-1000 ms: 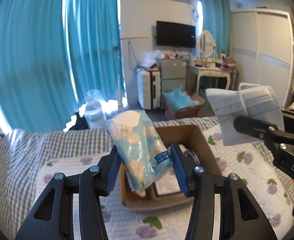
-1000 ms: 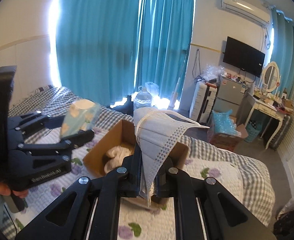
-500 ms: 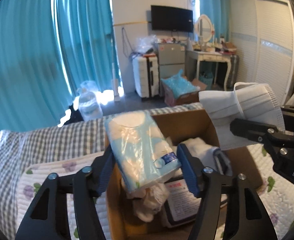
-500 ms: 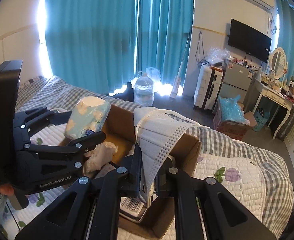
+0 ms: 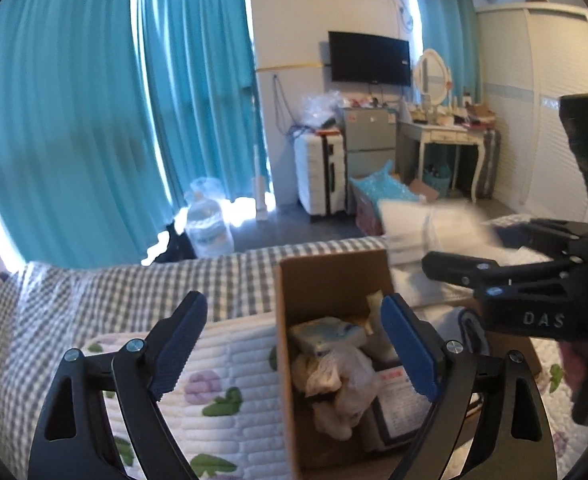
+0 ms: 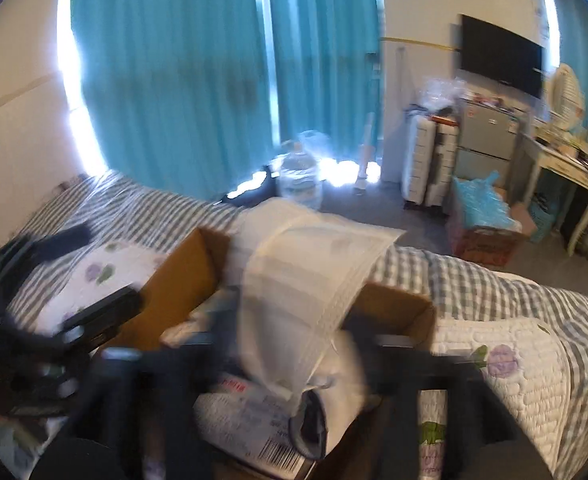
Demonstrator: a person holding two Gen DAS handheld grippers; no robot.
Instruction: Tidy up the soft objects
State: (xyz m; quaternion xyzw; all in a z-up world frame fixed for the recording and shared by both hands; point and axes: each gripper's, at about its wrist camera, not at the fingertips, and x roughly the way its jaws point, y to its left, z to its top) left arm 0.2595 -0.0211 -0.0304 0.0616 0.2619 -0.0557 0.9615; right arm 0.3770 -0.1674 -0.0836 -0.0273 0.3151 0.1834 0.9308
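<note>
A brown cardboard box [image 5: 326, 280] sits on the bed. In it lie a blue tissue pack [image 5: 328, 334], a crumpled white plastic bag [image 5: 342, 384] and a labelled packet [image 5: 402, 404]. My left gripper [image 5: 294, 344] is open and empty over the box's left side. My right gripper [image 6: 294, 360] is blurred by motion; a white face mask [image 6: 306, 280] hangs at its fingers above the box [image 6: 182, 284]. In the left wrist view the mask [image 5: 426, 228] sits at the right gripper's fingers [image 5: 466, 270], over the box's right side.
The bed has a quilted floral cover [image 5: 222, 380] and a grey checked sheet [image 5: 114, 292]. Teal curtains [image 5: 94, 120], a water jug [image 5: 208, 228], a white suitcase [image 5: 320, 172] and a dressing table [image 5: 446, 140] stand beyond the bed.
My left gripper opened and the tissue pack dropped into the box. My right gripper moved fast, with the mask, closer over the box.
</note>
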